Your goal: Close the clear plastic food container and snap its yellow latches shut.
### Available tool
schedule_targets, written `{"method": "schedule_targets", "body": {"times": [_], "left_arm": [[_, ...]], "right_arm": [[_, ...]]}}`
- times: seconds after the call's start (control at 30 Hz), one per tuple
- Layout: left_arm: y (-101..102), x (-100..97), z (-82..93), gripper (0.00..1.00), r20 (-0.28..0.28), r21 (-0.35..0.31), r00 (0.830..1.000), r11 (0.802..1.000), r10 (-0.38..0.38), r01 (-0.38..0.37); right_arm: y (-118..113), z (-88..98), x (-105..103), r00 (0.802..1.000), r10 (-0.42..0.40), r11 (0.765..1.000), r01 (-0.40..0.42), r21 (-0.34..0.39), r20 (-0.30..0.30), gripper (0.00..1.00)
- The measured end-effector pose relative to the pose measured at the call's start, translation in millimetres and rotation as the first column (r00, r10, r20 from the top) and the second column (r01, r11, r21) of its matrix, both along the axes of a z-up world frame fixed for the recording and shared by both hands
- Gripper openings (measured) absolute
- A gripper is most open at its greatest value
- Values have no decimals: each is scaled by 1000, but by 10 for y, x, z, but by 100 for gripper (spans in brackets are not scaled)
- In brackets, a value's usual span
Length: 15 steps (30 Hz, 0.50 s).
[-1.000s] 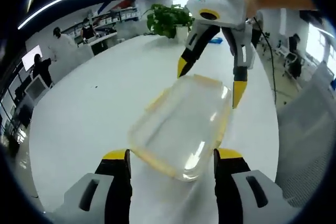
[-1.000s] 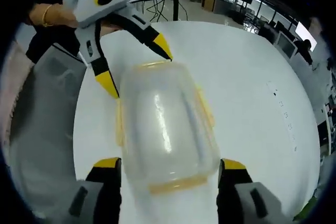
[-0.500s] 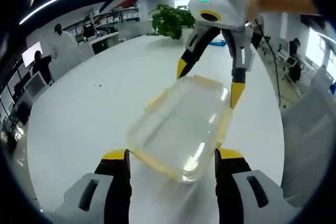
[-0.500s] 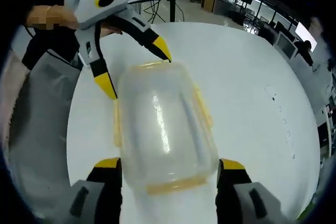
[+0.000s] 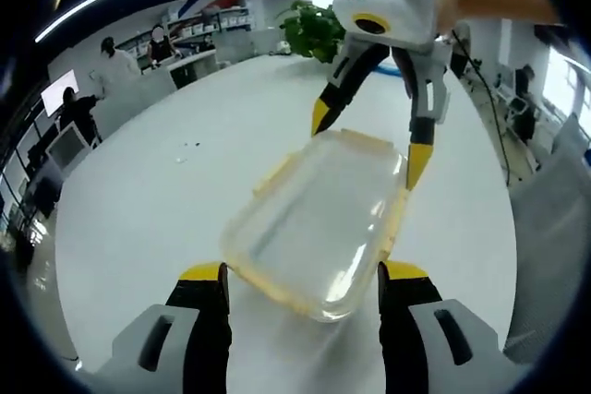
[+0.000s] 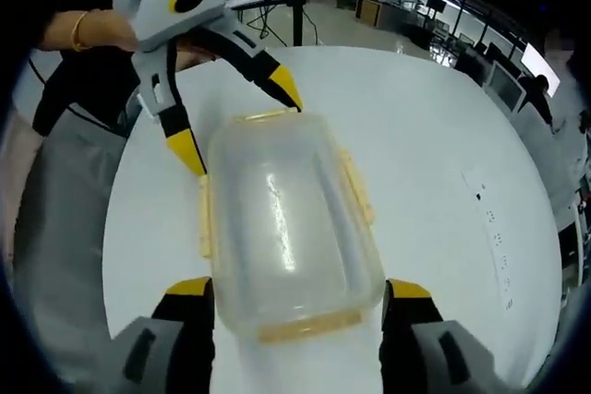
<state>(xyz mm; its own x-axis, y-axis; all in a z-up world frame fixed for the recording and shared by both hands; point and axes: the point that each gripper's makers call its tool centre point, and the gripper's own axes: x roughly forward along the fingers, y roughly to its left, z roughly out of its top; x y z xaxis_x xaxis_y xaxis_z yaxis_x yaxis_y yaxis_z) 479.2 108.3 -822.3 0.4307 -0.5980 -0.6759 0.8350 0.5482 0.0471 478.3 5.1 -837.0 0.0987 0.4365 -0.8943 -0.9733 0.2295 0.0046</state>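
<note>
Two hand-held grippers face each other across a clear plastic food container (image 5: 319, 223) that lies on a round white surface (image 5: 166, 200). In the left gripper view, the left hand-held gripper (image 5: 302, 285) rises from the bottom with its yellow-tipped jaws spread wide, one on each side of the container's near end; whether the tips touch the plastic cannot be told. At the far end stands the right hand-held gripper (image 5: 367, 149), held by a hand at the upper right, with its jaws also wide apart, one tip at the container's far corner and the other just beside its far right edge. The lid sits on the container, and the yellow latches (image 5: 277, 173) lie along its rim; whether they are snapped down cannot be told. In the right gripper view the same container (image 6: 282, 223) runs lengthwise away from the camera, a yellow latch (image 6: 355, 186) visible on its long right side and another at the near short end. The right hand-held gripper (image 6: 295, 291) straddles that near end with open jaws, and the left hand-held gripper (image 6: 242, 126) brackets the far end, one tip at the far corner. Beyond the surface in the left gripper view stand a leafy potted plant (image 5: 314, 29) and people (image 5: 111, 66) in an office.
</note>
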Motion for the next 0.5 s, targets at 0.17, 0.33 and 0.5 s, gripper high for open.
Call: {"method": "schedule_targets", "body": {"times": [0.17,0.33,0.5], "left_arm": [[4,52,3,63,3,17,1000,1000,-4,4],[10,63,3,63,-1,15,1000,1000,-7,7],[75,35,-16,62,-8,14,999,999,33,-33]], "right_arm": [[1,-5,57,1000,9,1000,-9,-16,-4,73],[-12,-7,63,1000,2,1000,-2,-19,6,74],[-63,28,37,999,-49,999,49,-2,16,74]]}}
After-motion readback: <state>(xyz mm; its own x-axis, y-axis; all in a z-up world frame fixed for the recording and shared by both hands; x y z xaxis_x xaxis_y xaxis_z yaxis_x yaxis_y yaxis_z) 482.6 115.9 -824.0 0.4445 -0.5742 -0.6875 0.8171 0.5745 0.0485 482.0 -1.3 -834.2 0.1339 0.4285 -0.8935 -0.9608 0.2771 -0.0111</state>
